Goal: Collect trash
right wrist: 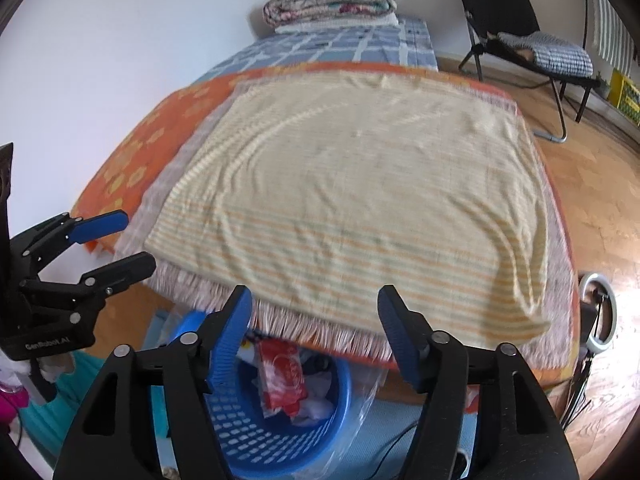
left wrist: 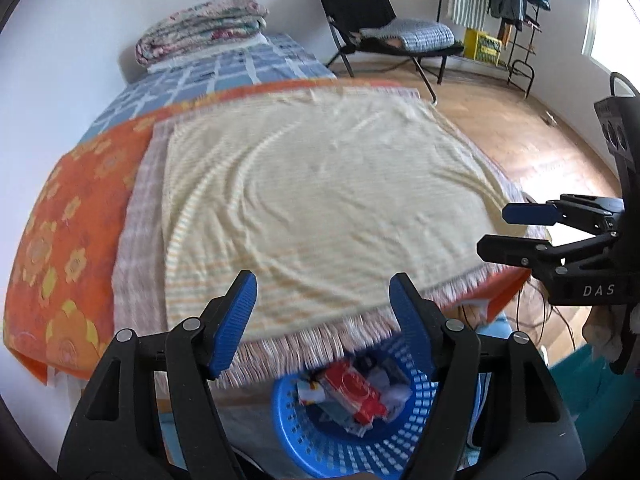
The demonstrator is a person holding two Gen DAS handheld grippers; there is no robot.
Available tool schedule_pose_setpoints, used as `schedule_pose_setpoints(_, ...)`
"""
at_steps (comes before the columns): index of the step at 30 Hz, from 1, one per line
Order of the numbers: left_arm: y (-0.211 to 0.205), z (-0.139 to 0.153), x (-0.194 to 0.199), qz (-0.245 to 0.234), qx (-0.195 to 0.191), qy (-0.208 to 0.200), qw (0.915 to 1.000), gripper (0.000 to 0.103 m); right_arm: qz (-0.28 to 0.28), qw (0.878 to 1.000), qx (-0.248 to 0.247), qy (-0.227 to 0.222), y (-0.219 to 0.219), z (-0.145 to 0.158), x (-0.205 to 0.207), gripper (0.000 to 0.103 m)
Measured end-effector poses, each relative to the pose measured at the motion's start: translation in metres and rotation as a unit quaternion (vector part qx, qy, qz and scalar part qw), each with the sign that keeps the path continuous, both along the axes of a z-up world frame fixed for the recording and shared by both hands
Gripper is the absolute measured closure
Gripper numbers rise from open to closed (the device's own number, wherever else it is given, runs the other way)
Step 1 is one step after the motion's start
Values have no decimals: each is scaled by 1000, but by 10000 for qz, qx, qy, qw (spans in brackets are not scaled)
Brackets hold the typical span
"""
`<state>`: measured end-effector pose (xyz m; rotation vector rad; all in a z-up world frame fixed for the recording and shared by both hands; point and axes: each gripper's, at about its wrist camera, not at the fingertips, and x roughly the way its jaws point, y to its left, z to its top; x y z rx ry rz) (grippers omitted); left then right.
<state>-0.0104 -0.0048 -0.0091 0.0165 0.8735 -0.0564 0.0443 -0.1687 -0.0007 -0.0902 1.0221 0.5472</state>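
- Left wrist view: our left tool (left wrist: 322, 300) has its jaws spread, nothing between the pads; it hangs over the foot edge of the bed (left wrist: 100, 208).
- Directly below and slightly ahead of it sits the blue basket (left wrist: 296, 436) on the floor, holding the trash: a red wrapper (left wrist: 356, 394) among other scraps, long axis running diagonally.
- The right tool (left wrist: 516, 232) shows at the right edge, also spread and empty.
- The cream striped blanket (left wrist: 320, 184) looks bare; we see no trash left on it.
- Right wrist view: our right tool (right wrist: 316, 308) stands spread, empty, above the fringe of the blanket (right wrist: 360, 200).
- The basket (right wrist: 280, 436) lies below and to the left of it, red wrapper (right wrist: 280, 376) upright inside, a clear bag (right wrist: 368, 392) at its rim.
- The left tool (right wrist: 124, 240) is on the left, over the basket side.
- Our judgement: the left hand is nearer the basket; collecting looks about done.
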Motion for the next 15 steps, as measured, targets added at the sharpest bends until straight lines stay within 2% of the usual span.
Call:
schedule_pose_setpoints(4, 3, 12, 11, 76, 3, -211, 9997, 30, -30, 9999, 61, -156, 0, 11, 13, 36)
schedule_pose_setpoints(7, 7, 17, 15, 222, -18, -411, 9989, 22, -71, 9996, 113, -247, 0, 16, 21, 35)
schedule_pose_setpoints(15, 18, 13, 30, 493, -221, -445, 9975, 21, -166, 9987, 251, -403, -3, 15, 38, 34)
